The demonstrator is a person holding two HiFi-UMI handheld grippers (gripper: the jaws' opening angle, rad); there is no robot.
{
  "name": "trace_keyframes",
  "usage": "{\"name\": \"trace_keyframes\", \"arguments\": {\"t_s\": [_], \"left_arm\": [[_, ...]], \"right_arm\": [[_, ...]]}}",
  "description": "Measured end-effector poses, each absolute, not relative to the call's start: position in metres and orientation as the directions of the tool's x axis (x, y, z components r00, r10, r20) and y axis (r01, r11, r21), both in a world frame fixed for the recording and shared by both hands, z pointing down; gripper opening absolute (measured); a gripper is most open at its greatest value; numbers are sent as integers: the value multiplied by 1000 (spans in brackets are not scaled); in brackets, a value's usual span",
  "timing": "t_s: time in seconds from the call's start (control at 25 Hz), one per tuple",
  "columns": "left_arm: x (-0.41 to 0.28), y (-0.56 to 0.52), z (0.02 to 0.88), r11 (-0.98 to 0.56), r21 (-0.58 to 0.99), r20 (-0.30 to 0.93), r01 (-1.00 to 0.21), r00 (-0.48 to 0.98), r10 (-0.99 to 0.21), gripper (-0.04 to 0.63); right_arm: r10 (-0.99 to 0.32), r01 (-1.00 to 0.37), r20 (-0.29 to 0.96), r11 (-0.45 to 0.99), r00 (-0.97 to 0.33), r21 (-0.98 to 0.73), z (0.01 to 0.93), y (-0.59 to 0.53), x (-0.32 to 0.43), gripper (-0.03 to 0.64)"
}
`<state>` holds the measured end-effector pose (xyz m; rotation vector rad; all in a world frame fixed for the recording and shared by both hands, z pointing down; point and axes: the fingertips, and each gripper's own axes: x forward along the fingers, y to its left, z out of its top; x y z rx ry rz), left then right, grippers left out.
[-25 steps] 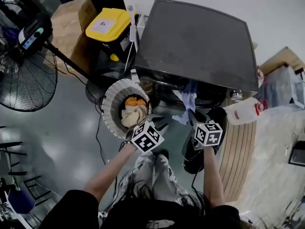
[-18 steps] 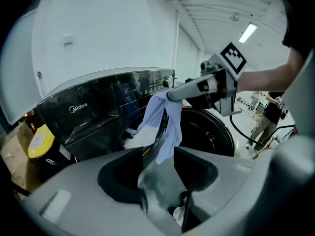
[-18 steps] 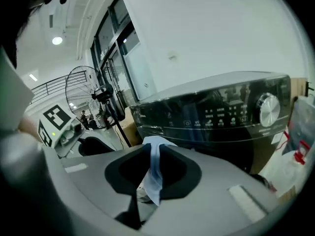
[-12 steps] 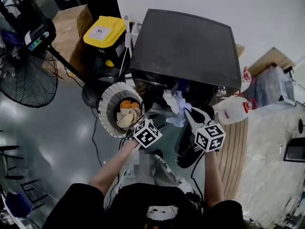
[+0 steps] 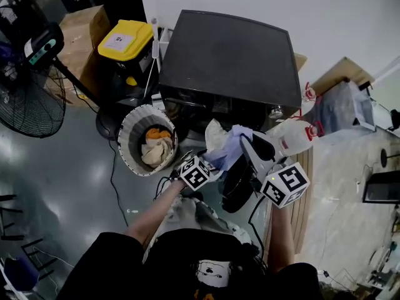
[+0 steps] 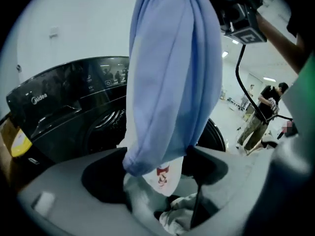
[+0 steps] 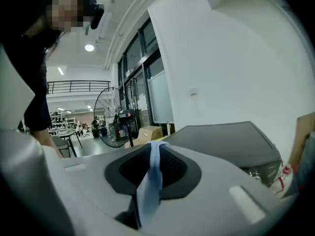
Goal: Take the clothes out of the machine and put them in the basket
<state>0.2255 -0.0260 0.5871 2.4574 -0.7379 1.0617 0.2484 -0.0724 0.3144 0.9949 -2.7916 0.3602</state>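
Note:
The black machine (image 5: 231, 61) stands at the back, its round door (image 5: 236, 183) swung open. My right gripper (image 5: 245, 141) is raised in front of it, shut on a light blue garment (image 5: 230, 149) that hangs down with a white piece (image 5: 214, 136) beside it. In the right gripper view a blue strip (image 7: 147, 191) is pinched between the jaws (image 7: 150, 151). The left gripper (image 5: 209, 161) is just below the garment (image 6: 172, 73); its jaws (image 6: 157, 181) stand open around the white lower end (image 6: 162, 176). The round basket (image 5: 128, 127) on the left holds orange and cream clothes.
A white jug with a red cap (image 5: 294, 136) and a wooden board (image 5: 300, 186) sit right of the machine. A yellow-lidded box (image 5: 125, 42) and a standing fan (image 5: 31, 99) are on the left. Cables run across the grey floor by the basket.
The right gripper has risen, drawing the blue garment out of the machine and up. The left gripper has moved from beside the basket to under the hanging garment.

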Motion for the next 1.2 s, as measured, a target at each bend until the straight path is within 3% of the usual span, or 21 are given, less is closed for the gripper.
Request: {"name": "trace_keyframes", "arguments": {"t_s": [0.16,0.2,0.24,0.32,0.36,0.72,1.2], "left_arm": [[243,-32,578,-705,272,654,-655,664,-364,359],[245,-33,574,-693,290,641,-660,672,-372,326],[248,-35,570,-695,284,631,-661,674,-384,275],[249,-40,562,-722,220,617,-656,667,-418,88],[248,-41,559,-734,189,614,-652,662,-430,32],[203,-40,498,-688,161,533,-708,649,-543,23],[119,-41,360,-565,143,283,-812,581,-763,23]], "right_arm": [[-586,-614,208,781,-783,-113,288,-58,243,72],[-581,-608,208,787,-787,-102,286,-54,242,72],[-577,-604,210,792,-789,-94,284,-51,241,72],[-572,-598,211,797,-792,-83,283,-46,242,72],[-571,-596,205,798,-795,-85,282,-45,242,72],[-585,-600,147,794,-798,-100,269,-49,251,72],[-490,-516,234,855,-840,-62,305,-41,197,74]]}}
